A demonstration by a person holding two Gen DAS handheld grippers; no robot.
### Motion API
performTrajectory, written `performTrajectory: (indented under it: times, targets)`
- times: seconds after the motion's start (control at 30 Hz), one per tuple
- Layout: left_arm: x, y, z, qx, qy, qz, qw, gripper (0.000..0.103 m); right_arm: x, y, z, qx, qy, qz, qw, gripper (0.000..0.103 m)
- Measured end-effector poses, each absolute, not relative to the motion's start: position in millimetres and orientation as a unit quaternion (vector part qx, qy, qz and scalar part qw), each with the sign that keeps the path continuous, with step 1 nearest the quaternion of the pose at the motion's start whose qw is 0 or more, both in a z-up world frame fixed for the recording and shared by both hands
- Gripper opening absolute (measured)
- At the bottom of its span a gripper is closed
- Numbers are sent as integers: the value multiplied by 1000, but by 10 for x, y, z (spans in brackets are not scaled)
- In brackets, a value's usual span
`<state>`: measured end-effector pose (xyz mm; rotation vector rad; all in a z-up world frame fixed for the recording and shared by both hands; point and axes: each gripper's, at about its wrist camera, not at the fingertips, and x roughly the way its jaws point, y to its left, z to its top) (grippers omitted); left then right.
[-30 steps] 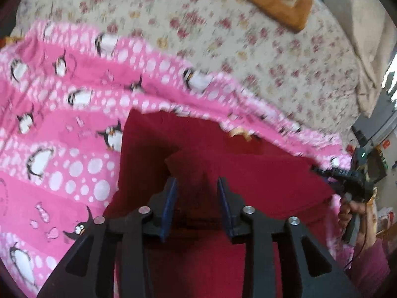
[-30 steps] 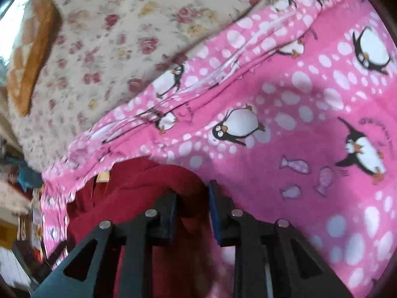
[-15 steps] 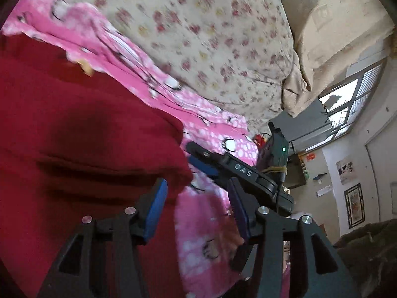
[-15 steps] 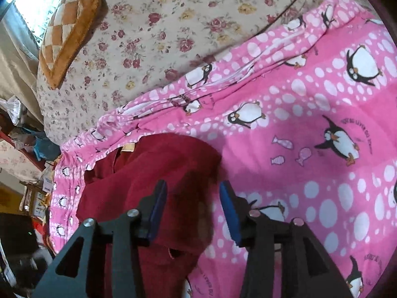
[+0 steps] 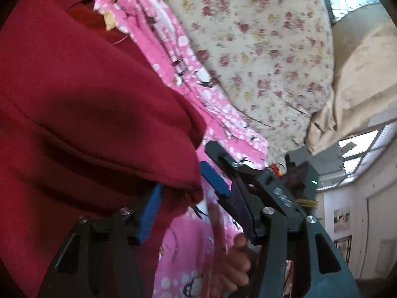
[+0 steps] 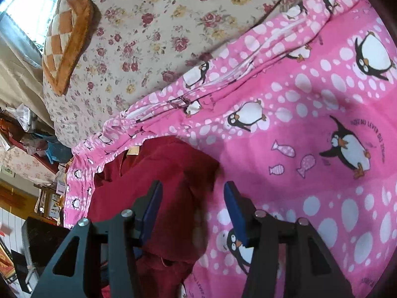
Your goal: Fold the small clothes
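Observation:
A dark red garment (image 5: 86,114) lies folded on a pink penguin blanket (image 5: 188,243); it also shows in the right wrist view (image 6: 171,193). A tan label (image 5: 108,21) sits at its neck. My left gripper (image 5: 196,211) is open and empty just off the garment's folded edge. My right gripper (image 6: 192,211) is open and empty above the garment's right edge; it also shows in the left wrist view (image 5: 223,178), held in a hand (image 5: 233,260).
The pink blanket (image 6: 310,149) lies on a floral bedspread (image 6: 158,32). An orange checked cushion (image 6: 65,42) sits at the bed's far side. A beige cloth (image 5: 362,74) hangs by a window. Cluttered shelves (image 6: 29,136) stand beside the bed.
Both grippers were shut on the red garment a second ago. They let go, opened, and pulled back. The left gripper swung to the garment's right edge.

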<state>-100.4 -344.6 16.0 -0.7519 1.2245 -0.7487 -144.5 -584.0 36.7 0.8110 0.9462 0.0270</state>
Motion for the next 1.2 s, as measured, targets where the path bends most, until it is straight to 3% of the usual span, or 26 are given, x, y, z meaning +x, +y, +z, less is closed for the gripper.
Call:
performTrajectory:
  times: [0.2,0.27,0.33,0.43,0.5,0.67,0.93,1.13,1.17,1.2]
  targets:
    - [-903,-3461,69,-355,541,-321,692,32,-1305,-5832,316,362,456,11,813,54]
    - [-879,-3464,61,-345,543,-320,696,9,-1217,-5835,300,351,459,11,816,54]
    - [-858,-3457,23,-337,548,-319,696,0,-1108,-5828,276,338,459,18,822,54]
    - [-845,-3434,-43,-342,553,-316,691,0,-977,-5758,246,305,464,36,831,51]
    - [-862,-3424,-38,-342,552,-315,692,0,-934,-5697,258,272,462,36,843,22]
    - [-974,-3407,44,-326,549,-325,698,0,-910,-5670,306,264,457,33,849,12]
    - [-1161,-3269,144,-327,536,-345,698,0,-821,-5556,510,219,445,26,868,9]
    - [-1187,-3354,-20,-311,565,-343,683,0,-677,-5596,89,226,487,-20,844,9]
    - [-1213,-3364,-27,-305,567,-344,683,0,-686,-5625,122,231,483,-26,844,10]
    - [-1247,-3370,-26,-299,567,-348,684,0,-707,-5666,168,240,478,-32,844,19]
